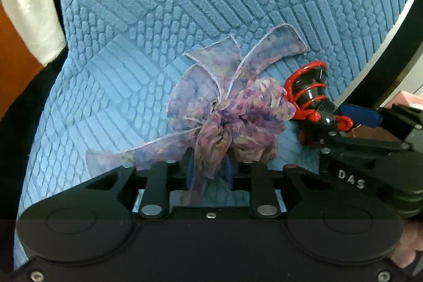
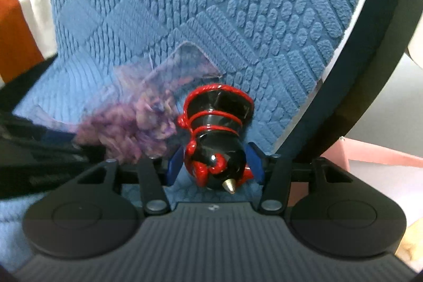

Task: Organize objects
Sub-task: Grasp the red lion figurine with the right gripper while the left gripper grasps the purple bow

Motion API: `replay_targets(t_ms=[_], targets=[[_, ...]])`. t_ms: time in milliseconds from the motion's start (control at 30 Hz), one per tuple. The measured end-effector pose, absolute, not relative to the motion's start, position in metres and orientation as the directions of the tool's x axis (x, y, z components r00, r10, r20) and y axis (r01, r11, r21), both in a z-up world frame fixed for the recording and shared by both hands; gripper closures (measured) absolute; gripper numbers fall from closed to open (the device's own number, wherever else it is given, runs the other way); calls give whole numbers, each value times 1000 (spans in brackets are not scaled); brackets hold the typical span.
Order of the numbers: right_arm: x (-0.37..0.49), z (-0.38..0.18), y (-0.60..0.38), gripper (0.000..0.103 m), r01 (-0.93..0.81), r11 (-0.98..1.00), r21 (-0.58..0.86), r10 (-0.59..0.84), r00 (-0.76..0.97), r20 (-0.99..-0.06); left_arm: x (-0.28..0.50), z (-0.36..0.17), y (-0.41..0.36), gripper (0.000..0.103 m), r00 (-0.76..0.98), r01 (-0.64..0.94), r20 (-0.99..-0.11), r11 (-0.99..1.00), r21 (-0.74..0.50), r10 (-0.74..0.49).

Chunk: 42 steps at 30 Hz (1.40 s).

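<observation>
A: Start at the left gripper (image 1: 208, 171). What is between its fingers?

B: A tail of the purple bow (image 1: 224, 107). The blue pads are narrowed onto that ribbon strip, so I judge it held, by thin gauze only. The ruffled knot sits just beyond the fingertips, the loops fan out further ahead, and all of it lies on the blue cloth (image 1: 158, 17).

A: And the right gripper (image 2: 215, 168)?

B: Closed on the black top (image 2: 216, 128) with the red cord round it. Its bulb is clamped between the blue pads, its metal tip points back toward the camera, and its wide end faces away, over the cloth. The bow lies just left of the fingers, touching or nearly touching the top.

A: So both pieces sit side by side at the cloth's near edge. How should the placing go?

B: My judgement: move one hand at a time. The ribbon may trail and snag the top's cord, so separate them before letting go. Lower the top until it rests on the cloth, then ease the fingers apart; it is round and may roll. Beyond the right fingers runs a dark curved rim (image 2: 370, 70); keep off it.
</observation>
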State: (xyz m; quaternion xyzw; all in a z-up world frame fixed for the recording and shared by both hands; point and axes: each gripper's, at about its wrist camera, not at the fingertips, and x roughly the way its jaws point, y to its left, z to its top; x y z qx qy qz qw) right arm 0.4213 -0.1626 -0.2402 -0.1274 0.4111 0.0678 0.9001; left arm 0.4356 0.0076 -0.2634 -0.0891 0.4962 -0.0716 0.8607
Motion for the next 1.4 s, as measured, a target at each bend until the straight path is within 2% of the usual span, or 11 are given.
replay_targets(t_ms=[267, 500, 533, 1400], targets=[[422, -245, -157, 47, -236, 950, -204, -1, 651, -759, 427, -259, 16, 89, 475, -4, -846, 961, -275, -241], [410, -234, -163, 50, -245, 957, -154, 35, 625, -780, 413, -251, 23, 89, 481, -30, -843, 956, -292, -242], [406, -232, -163, 54, -250, 956, -151, 41, 626, -779, 411, -250, 24, 89, 481, -36, -843, 955, -294, -242], [287, -193, -159, 56, -286, 952, -110, 109, 654, -749, 317, -228, 39, 89, 460, -76, -856, 950, -302, -235]])
